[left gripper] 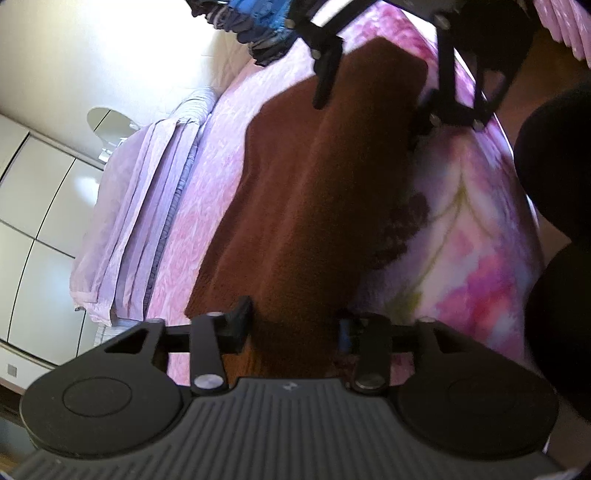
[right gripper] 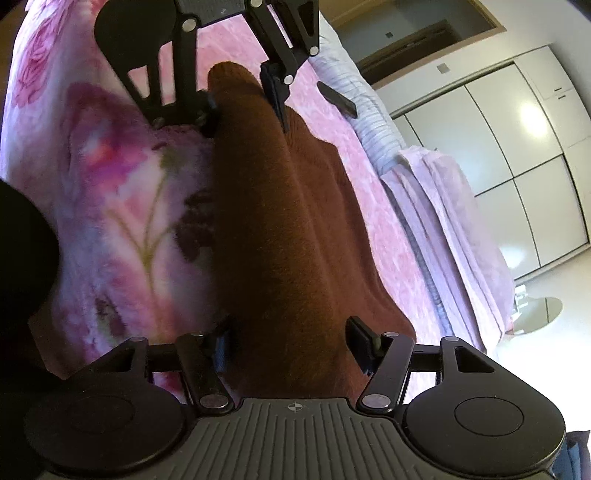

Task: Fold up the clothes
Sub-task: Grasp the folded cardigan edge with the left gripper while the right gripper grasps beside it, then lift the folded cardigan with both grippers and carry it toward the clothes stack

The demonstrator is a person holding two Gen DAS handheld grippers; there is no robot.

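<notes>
A brown knitted garment lies stretched along a pink bed, folded into a long strip; it also shows in the right wrist view. My left gripper is open, its fingers on either side of one end of the garment. My right gripper is open, its fingers straddling the opposite end. Each gripper shows at the top of the other's view: the right one and the left one, both with jaws apart around the brown cloth.
The bed has a pink quilted cover and a pink floral blanket beside the garment. Folded lilac bedding lies along the far edge. Blue clothing sits at the bed end. White wardrobe doors stand beyond.
</notes>
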